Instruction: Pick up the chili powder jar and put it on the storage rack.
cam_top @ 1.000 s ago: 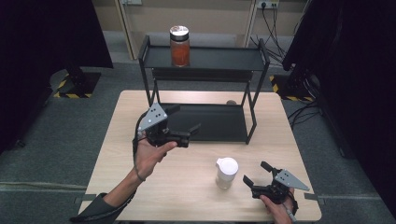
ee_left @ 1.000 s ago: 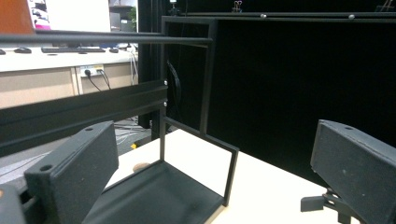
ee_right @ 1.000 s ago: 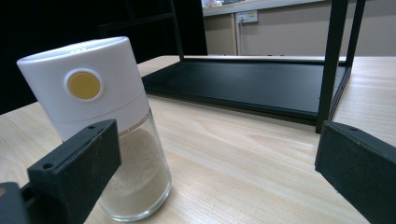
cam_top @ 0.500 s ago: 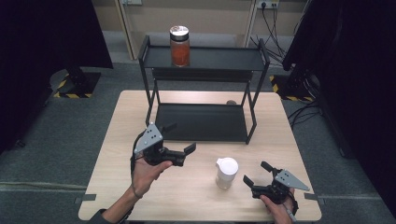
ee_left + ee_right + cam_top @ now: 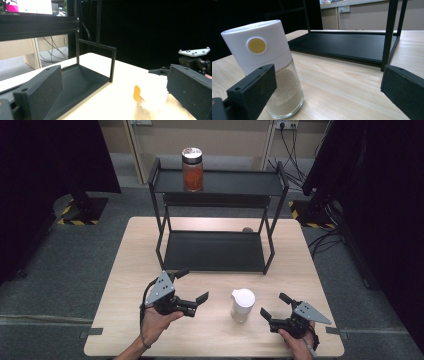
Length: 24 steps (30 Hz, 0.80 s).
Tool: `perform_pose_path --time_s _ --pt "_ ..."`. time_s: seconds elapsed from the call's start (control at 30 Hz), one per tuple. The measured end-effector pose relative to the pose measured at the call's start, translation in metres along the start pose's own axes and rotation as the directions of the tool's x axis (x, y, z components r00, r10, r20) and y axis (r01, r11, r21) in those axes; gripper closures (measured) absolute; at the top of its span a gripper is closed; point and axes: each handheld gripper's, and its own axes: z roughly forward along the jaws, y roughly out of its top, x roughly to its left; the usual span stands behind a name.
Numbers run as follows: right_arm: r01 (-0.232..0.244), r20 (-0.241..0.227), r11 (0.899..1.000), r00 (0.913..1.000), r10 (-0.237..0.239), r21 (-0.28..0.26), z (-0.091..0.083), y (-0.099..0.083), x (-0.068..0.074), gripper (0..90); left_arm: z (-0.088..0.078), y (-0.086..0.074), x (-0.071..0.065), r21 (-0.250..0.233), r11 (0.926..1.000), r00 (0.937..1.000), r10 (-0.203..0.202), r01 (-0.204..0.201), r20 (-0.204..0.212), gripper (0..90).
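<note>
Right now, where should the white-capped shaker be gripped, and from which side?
Probably by the white cap of the shaker, or the glass just under it. It stands upright on the table; the open right gripper sits level beside it, so a sideways approach from the person's right looks shortest.

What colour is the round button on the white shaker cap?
Yellow-orange. The button sits on the white cap of the shaker, clearest in the right gripper view.
</note>
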Motion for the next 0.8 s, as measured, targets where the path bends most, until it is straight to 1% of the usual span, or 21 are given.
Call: perform_pose_path --time_s 0.1,0.3,0.37,0.5,0.6,0.7,0.8 --pt "0.0 0.0 1.0 1.0 0.0 -0.001 0.0 0.0 0.0 0.6 -0.002 -0.008 -0.001 0.004 1.0 0.9999 -0.006 0.006 0.009 0.0" --pt "-0.002 0.001 1.0 1.0 0.002 0.0 0.0 0.0 0.0 0.6 -0.007 -0.026 -0.001 -0.005 0.9996 0.9994 -0.028 0.028 0.018 0.0" --pt "-0.003 0.0 1.0 1.0 0.003 0.001 0.0 0.0 0.0 0.6 -0.008 -0.032 -0.001 -0.005 0.9996 0.9993 -0.029 0.029 0.022 0.0" --pt "-0.001 0.0 1.0 1.0 0.001 -0.004 -0.001 0.0 0.0 0.6 -0.011 -0.045 -0.001 -0.012 0.9995 0.9993 -0.031 0.031 0.02 0.0" --pt "-0.003 0.0 1.0 1.0 0.003 -0.003 -0.001 0.0 -0.001 0.6 -0.012 -0.051 -0.002 -0.005 0.9994 0.9993 -0.033 0.033 0.014 0.0" --pt "-0.002 -0.002 1.0 1.0 0.002 -0.005 -0.001 0.0 -0.001 0.6 -0.014 -0.058 -0.003 -0.005 0.9999 0.9999 -0.016 0.016 0.002 0.0" --pt "-0.003 -0.001 1.0 1.0 0.003 -0.004 -0.001 0.0 -0.001 0.6 -0.016 -0.064 -0.004 -0.01 0.9999 0.9999 -0.009 0.009 -0.006 0.0"
